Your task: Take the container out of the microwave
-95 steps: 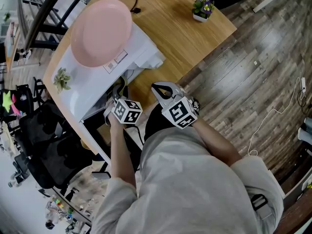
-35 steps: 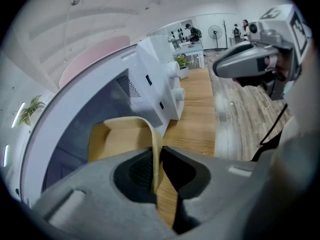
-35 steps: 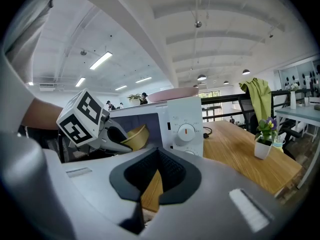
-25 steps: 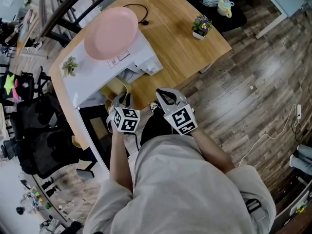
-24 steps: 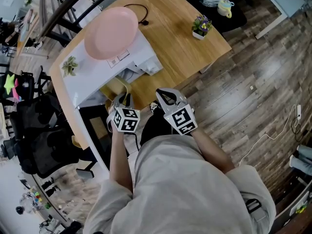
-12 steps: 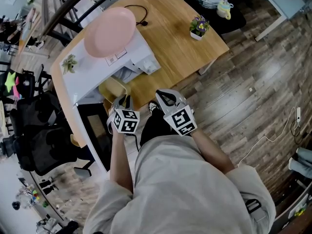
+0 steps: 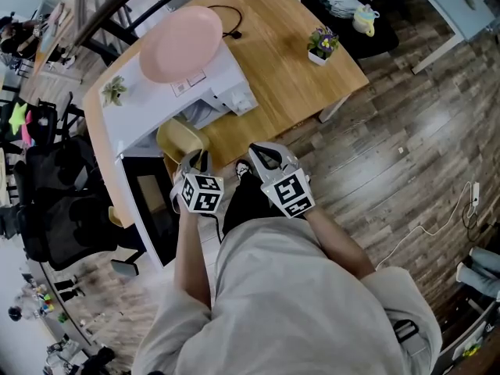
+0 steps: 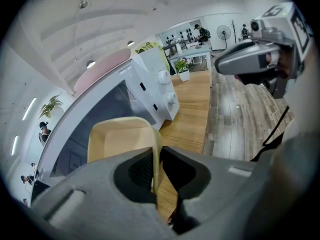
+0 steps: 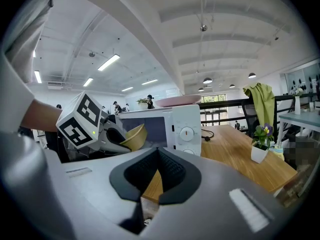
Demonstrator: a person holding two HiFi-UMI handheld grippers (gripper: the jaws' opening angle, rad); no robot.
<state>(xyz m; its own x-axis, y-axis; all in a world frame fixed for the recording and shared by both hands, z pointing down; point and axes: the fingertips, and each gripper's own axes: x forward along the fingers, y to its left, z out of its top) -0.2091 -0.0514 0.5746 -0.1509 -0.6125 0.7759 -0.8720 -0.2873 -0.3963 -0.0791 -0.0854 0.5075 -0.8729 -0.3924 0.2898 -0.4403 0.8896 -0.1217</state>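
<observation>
A tan container [image 7: 178,141] hangs just outside the open front of the white microwave [image 7: 199,88], tilted over the table edge. My left gripper [image 7: 193,161] is shut on its near rim. In the left gripper view the thin wall of the container [image 8: 122,139] stands pinched between the pads of the left gripper [image 8: 156,159]. My right gripper [image 7: 260,153] is shut and holds nothing, a little to the right of the left one. In the right gripper view the right gripper [image 9: 158,156] points at the microwave [image 9: 172,126], with the container [image 9: 133,136] at its left.
The microwave door [image 7: 152,205] hangs open to the left, over the floor. A pink plate [image 7: 180,44] lies on top of the microwave. A small flower pot [image 7: 322,44] and a black cable are on the wooden table [image 7: 281,92]. Black chairs [image 7: 55,201] stand at the left.
The left gripper has drawn the container a little further out of the microwave, so more of it shows. The right gripper has stayed where it was.
</observation>
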